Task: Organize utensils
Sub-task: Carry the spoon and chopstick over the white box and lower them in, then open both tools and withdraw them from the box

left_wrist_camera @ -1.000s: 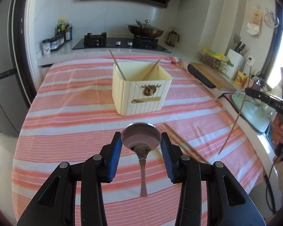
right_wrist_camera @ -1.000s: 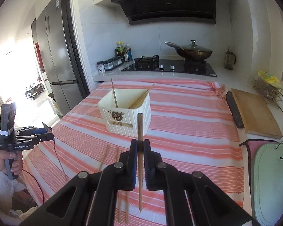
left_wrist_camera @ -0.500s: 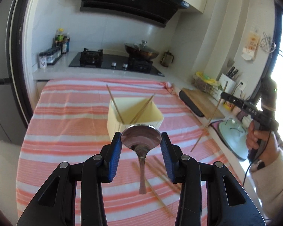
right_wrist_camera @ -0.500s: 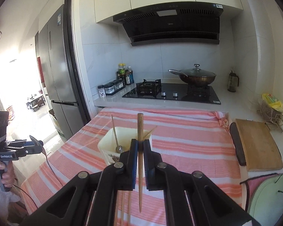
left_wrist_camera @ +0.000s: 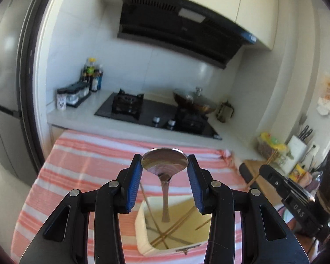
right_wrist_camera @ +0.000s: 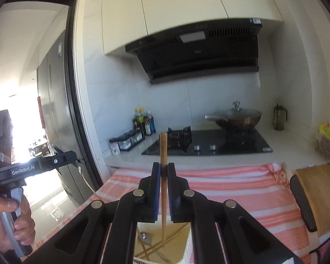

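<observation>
The left hand-held gripper (left_wrist_camera: 164,183) grips a spoon (left_wrist_camera: 164,165) by its bowl; the right hand-held gripper (right_wrist_camera: 164,181) clamps a chopstick (right_wrist_camera: 163,154). Both hang over the box (left_wrist_camera: 143,224). Step in hand: depositing. Next: lower, then release.

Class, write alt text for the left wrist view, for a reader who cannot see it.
The left gripper holds a metal spoon by its bowl, handle hanging down over an open cream utensil box with chopsticks inside. The box sits on a striped tablecloth; behind are a stove and range hood.
</observation>
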